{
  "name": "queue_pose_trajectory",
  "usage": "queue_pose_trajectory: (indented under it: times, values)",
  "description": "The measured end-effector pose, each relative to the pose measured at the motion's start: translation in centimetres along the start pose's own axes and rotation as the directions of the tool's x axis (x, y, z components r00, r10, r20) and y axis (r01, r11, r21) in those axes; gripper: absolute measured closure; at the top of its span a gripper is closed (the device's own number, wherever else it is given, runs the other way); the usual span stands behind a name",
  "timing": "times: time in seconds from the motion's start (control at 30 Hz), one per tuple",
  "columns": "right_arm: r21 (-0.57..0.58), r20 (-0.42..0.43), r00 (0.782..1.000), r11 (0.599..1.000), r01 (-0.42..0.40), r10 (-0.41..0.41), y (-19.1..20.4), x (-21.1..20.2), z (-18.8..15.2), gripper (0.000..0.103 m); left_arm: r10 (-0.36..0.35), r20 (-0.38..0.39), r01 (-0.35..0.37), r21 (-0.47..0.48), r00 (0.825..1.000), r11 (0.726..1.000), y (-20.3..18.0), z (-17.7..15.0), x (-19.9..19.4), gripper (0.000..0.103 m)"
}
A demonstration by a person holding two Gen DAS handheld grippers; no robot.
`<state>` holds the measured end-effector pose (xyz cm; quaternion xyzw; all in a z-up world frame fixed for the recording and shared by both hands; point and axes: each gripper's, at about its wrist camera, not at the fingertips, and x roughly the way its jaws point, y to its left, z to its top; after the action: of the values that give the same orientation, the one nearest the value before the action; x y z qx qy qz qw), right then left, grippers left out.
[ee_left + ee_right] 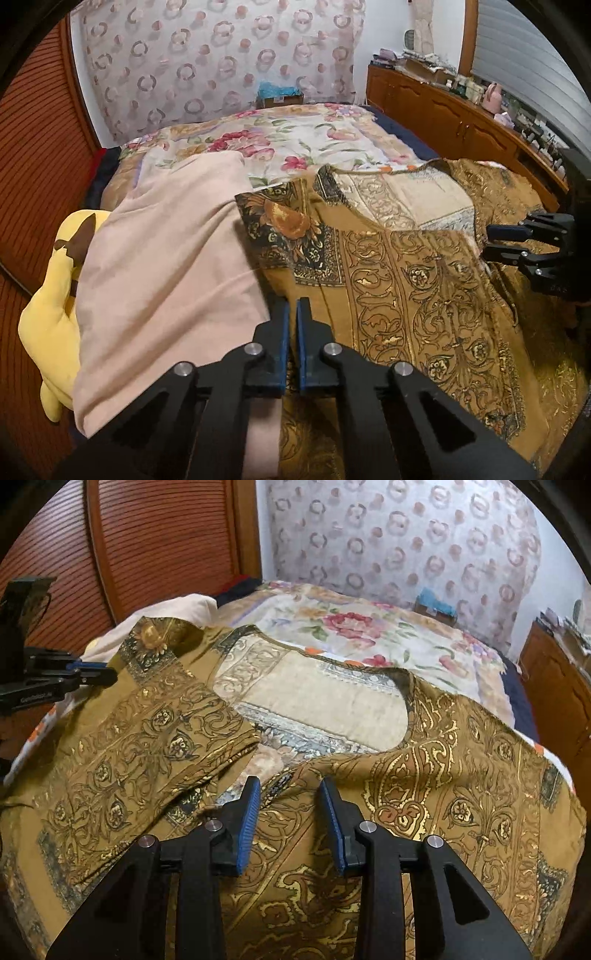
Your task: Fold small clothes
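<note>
A mustard-gold patterned top [424, 280] lies spread on the bed, its wide neckline [314, 698] facing the far side. Its left sleeve [147, 734] is folded in over the body. My left gripper [292, 306] is shut, with nothing visible between its pads, hovering at the garment's left edge beside the pink cloth; it also shows in the right wrist view [110, 675]. My right gripper [290, 788] is open and empty above the garment's chest, just below the neckline; it shows in the left wrist view [489, 240] at the right edge.
A pink cloth [166, 266] lies left of the top, over a yellow plush toy [51, 325]. A floral bedsheet [295, 144] covers the bed. A wooden dresser [461, 118] with clutter stands to the right, and a ribbed wooden door [147, 535] to the left.
</note>
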<state>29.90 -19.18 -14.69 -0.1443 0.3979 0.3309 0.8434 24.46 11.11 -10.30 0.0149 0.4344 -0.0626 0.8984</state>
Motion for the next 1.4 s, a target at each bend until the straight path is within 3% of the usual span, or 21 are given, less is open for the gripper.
queue_pose_trajectory:
  times: [0.23,0.33,0.53,0.77,0.87,0.9,0.93,1.0,1.2,1.4]
  values:
    - [0.003,0.000,1.000,1.000,-0.002,0.002,0.0,0.0,0.1,0.070,0.016,0.095,-0.011,-0.058,0.995,0.998,2.3,1.0,-3.6,0.103]
    - [0.006,0.001,1.000,1.000,-0.006,0.006,0.0,0.1,0.1,0.070,0.071,0.134,-0.060,-0.084,0.988,0.995,4.2,1.6,-5.4,0.103]
    - [-0.004,0.000,1.000,1.000,0.000,0.000,0.1,0.1,0.0,0.070,0.115,0.086,-0.105,-0.104,0.990,0.989,7.5,1.7,-4.2,0.103]
    - [-0.004,-0.002,1.000,1.000,0.001,-0.001,0.0,0.1,0.0,0.070,0.124,0.054,-0.118,-0.102,0.991,0.988,7.5,0.5,-2.4,0.102]
    - [-0.009,-0.003,1.000,1.000,0.006,-0.006,0.1,0.1,0.0,0.069,0.139,0.073,-0.133,-0.084,0.988,0.988,7.1,0.3,-3.2,0.095]
    - [-0.009,-0.003,1.000,1.000,0.006,-0.006,0.2,0.1,0.1,0.069,0.148,0.080,-0.142,-0.074,0.986,0.987,6.9,0.3,-3.7,0.088]
    - [-0.008,-0.003,1.000,1.000,0.006,-0.006,0.2,0.1,0.1,0.069,0.154,0.089,-0.148,-0.067,0.984,0.987,6.7,0.2,-4.1,0.072]
    - [-0.008,-0.003,1.000,1.000,0.006,-0.006,0.2,0.1,0.1,0.069,0.157,0.111,-0.151,-0.059,0.981,0.987,6.1,0.1,-5.0,0.061]
    - [-0.007,-0.004,1.000,1.000,0.006,-0.006,0.1,0.1,0.1,0.066,0.079,0.130,-0.074,-0.046,0.988,0.996,2.6,-1.2,-6.1,0.045]
    - [-0.002,-0.006,1.000,1.000,0.006,-0.006,0.0,0.1,0.1,0.060,-0.028,0.108,0.032,-0.030,0.994,0.999,-2.6,-3.3,-5.3,0.045]
